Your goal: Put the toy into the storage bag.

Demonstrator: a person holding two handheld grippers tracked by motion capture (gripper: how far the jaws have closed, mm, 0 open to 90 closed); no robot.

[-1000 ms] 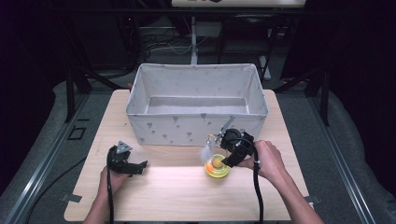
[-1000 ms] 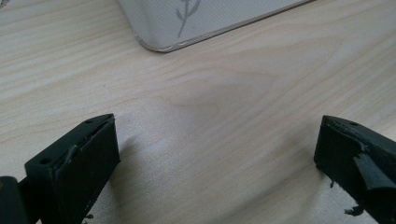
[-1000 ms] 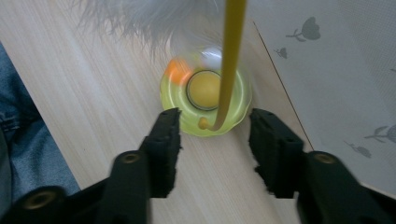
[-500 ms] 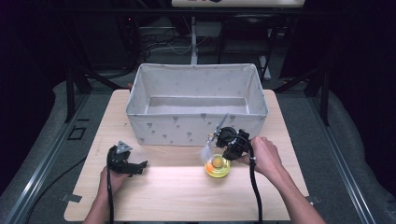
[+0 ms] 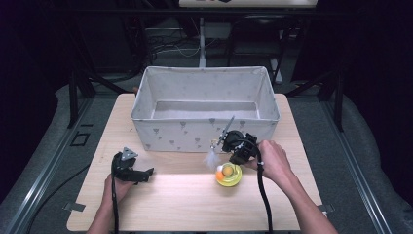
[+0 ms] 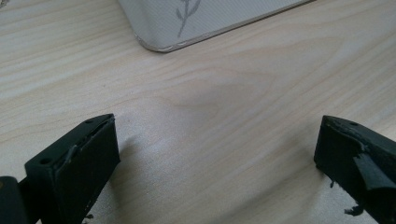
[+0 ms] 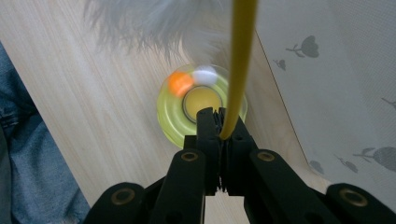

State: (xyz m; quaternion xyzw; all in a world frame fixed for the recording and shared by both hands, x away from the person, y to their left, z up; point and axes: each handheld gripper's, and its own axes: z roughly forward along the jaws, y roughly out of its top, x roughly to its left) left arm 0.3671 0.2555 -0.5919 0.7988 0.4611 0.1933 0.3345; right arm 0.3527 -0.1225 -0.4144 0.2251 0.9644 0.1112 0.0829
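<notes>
The right gripper hangs near the worktop's right edge, in front of the grey fabric bin, its 2 jaws clamped tight on a thin yellow stick with a white feather tuft at its far end. Under it a yellow ring toy with an orange ball lies on the wood. The left gripper rests toward the front-left corner, jaws spread wide and empty.
</notes>
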